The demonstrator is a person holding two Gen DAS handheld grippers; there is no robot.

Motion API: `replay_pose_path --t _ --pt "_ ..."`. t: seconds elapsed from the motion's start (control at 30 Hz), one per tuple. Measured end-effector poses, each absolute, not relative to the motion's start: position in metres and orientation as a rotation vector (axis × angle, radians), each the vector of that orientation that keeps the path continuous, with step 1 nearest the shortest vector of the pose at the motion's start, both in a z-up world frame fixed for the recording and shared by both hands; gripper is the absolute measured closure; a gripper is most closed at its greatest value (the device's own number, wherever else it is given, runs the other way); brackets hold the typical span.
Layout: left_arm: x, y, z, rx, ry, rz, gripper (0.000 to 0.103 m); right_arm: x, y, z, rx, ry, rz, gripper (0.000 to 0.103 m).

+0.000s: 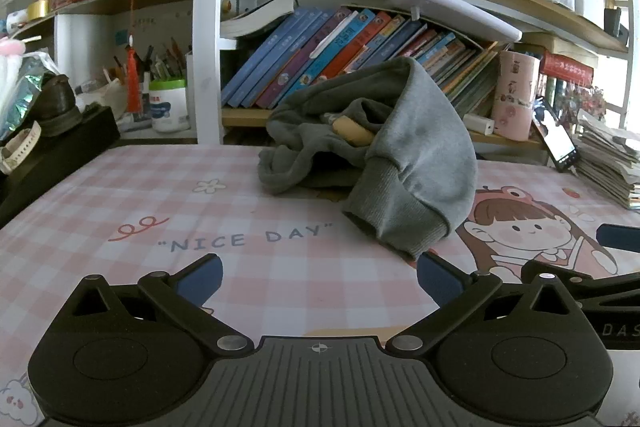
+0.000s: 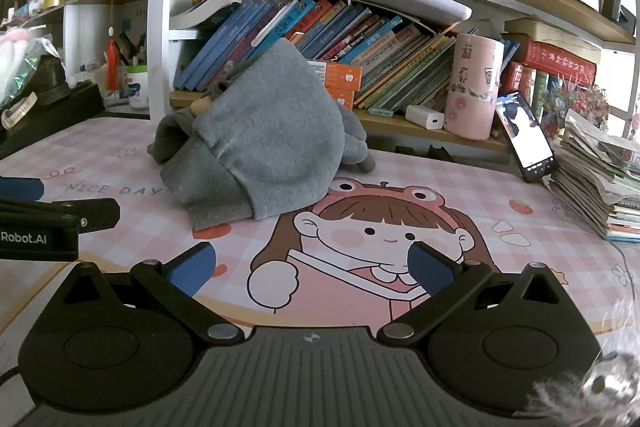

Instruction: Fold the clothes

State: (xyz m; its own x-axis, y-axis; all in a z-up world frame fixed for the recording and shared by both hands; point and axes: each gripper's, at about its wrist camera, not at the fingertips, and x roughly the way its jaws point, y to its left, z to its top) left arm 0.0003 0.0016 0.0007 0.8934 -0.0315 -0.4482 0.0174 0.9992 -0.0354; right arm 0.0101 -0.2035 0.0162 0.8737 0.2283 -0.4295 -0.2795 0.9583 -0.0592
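A grey sweatshirt (image 1: 404, 147) lies crumpled in a heap at the back of the pink checked desk mat (image 1: 140, 195), a ribbed cuff hanging toward me. It also shows in the right wrist view (image 2: 272, 139), left of centre. My left gripper (image 1: 320, 279) is open and empty, low over the mat, in front of the heap and a little short of the cuff. My right gripper (image 2: 310, 265) is open and empty over the cartoon girl print (image 2: 372, 227), to the right of the heap. The left gripper's side shows at the left edge of the right wrist view (image 2: 48, 223).
Bookshelves with leaning books (image 1: 340, 47) stand right behind the heap. A pink canister (image 2: 474, 87), a white charger (image 2: 426, 117) and a propped phone (image 2: 526, 139) stand at back right. A stack of papers (image 2: 596, 179) lies right. A black box (image 1: 52, 155) stands left.
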Motion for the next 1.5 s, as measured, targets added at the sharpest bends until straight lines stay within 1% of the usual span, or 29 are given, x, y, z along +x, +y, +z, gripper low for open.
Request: replay_pose_path --t 1.5 --pt "-0.0009 -0.0005 0.0014 -0.019 0.461 -0.045 0.0 0.0115 -0.2032 0.0157 -0.124 0.443 0.266 0.0"
